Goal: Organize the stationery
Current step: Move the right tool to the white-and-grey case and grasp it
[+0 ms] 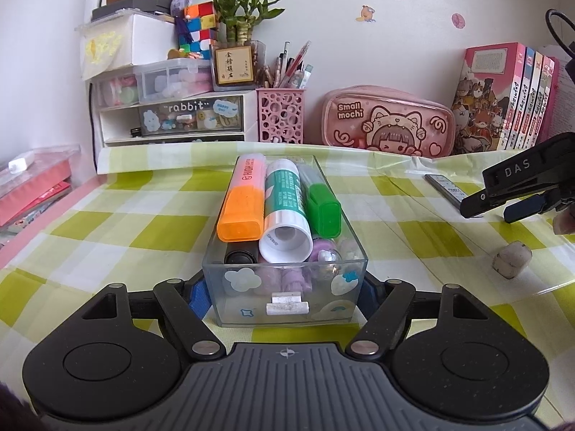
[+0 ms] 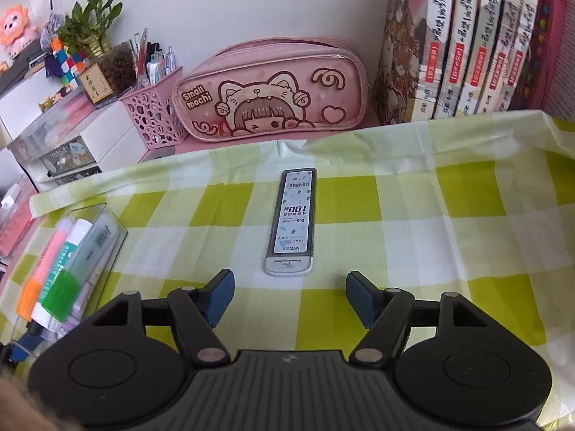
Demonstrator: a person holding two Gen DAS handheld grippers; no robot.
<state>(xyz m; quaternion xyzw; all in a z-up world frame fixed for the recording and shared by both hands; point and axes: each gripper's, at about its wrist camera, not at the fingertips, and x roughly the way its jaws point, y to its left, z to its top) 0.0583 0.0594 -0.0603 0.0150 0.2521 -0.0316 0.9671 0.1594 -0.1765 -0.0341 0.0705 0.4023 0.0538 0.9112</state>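
My left gripper (image 1: 284, 294) is shut on the near end of a clear plastic box (image 1: 251, 309) standing on the checked cloth. The box holds an orange highlighter (image 1: 241, 201), a white and green glue stick (image 1: 284, 212), a green marker (image 1: 321, 204) and small purple items. The box also shows in the right wrist view (image 2: 107, 248) at the left. My right gripper (image 2: 289, 296) is open just short of a flat pencil lead case (image 2: 293, 221) lying on the cloth; it appears in the left wrist view (image 1: 503, 197) at the right. A small eraser (image 1: 512, 260) lies near it.
A pink pencil case (image 2: 273, 89), a pink pen holder (image 1: 281, 115), a white drawer unit (image 1: 172, 118) and a row of books (image 2: 478, 43) line the back wall. A pink tray (image 1: 32, 186) sits at the left. The green checked cloth (image 2: 449, 222) covers the desk.
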